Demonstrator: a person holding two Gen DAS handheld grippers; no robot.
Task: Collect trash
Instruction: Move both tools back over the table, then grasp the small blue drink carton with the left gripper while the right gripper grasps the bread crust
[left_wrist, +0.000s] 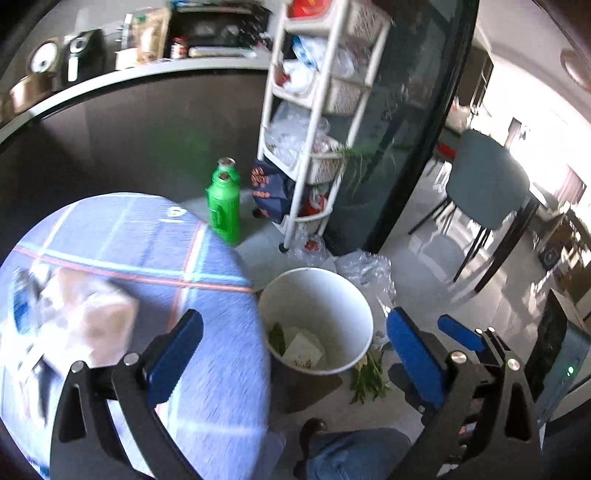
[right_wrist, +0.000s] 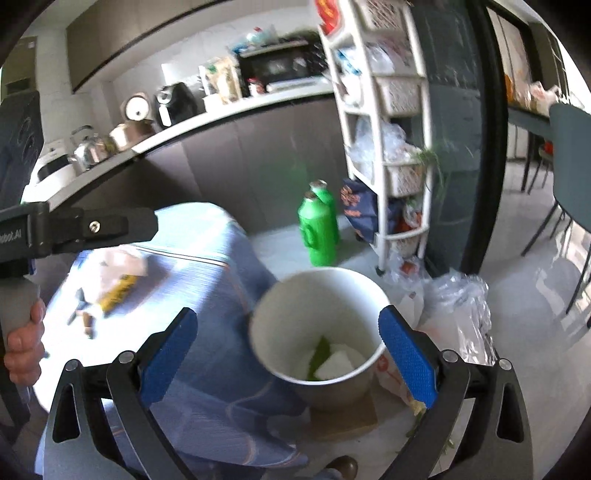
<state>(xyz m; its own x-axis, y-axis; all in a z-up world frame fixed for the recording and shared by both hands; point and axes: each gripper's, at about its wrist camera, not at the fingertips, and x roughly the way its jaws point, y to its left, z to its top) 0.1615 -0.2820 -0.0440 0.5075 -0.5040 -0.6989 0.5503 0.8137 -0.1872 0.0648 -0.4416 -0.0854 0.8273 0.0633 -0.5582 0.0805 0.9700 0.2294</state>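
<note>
A kitchen floor of pale tile holds a round table under a blue checked cloth. Nearest, both tongs hang spread wide and empty: the left gripper and the right gripper. Just right of the table stands one white bin, paper and a green leaf inside. Farther off stand two green bottles and one white rack.

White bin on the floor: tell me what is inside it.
The white bin holds a green leafy scrap and a pale piece of paper or packaging at the bottom. Anything beneath them is covered, and the near wall hides part of the floor of the bin.
</note>
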